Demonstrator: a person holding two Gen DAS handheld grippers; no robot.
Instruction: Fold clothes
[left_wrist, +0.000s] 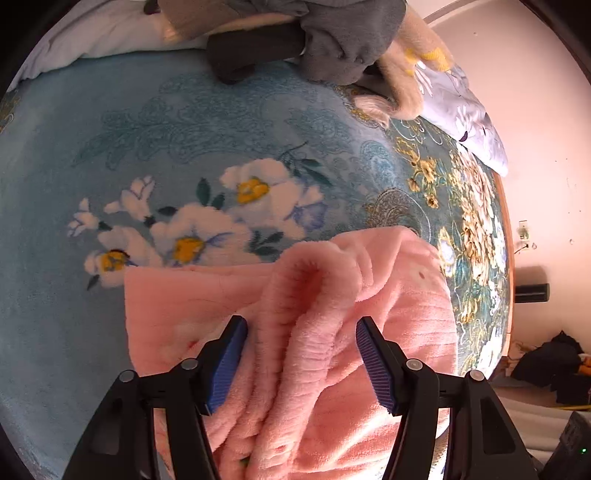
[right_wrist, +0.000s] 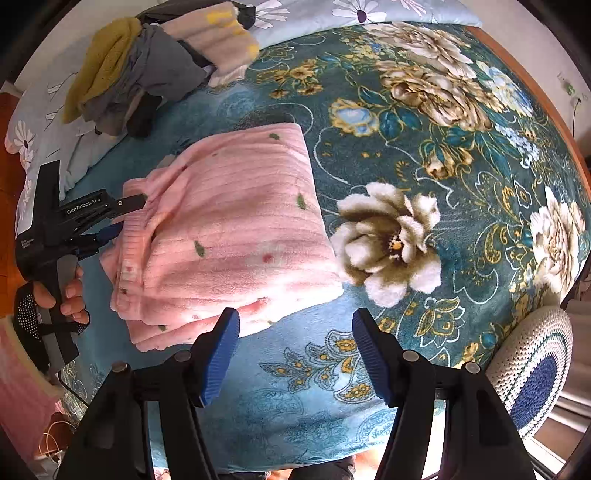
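Note:
A pink fleece garment (right_wrist: 229, 236) lies folded in a rough rectangle on the floral bed blanket (right_wrist: 424, 129). In the left wrist view the garment (left_wrist: 332, 332) bunches up in a ridge between the open blue pads of my left gripper (left_wrist: 301, 360), which straddles the fold without clamping it. From the right wrist view my left gripper (right_wrist: 118, 218) sits at the garment's left edge, by its ribbed hem. My right gripper (right_wrist: 295, 354) is open and empty, hovering just above the blanket near the garment's near corner.
A heap of other clothes (right_wrist: 147, 70), grey, yellow and cream, lies at the far side of the bed against pillows (right_wrist: 44, 147). A crocheted round cushion (right_wrist: 532, 369) sits off the bed's right edge. A wall (left_wrist: 535, 110) bounds the bed.

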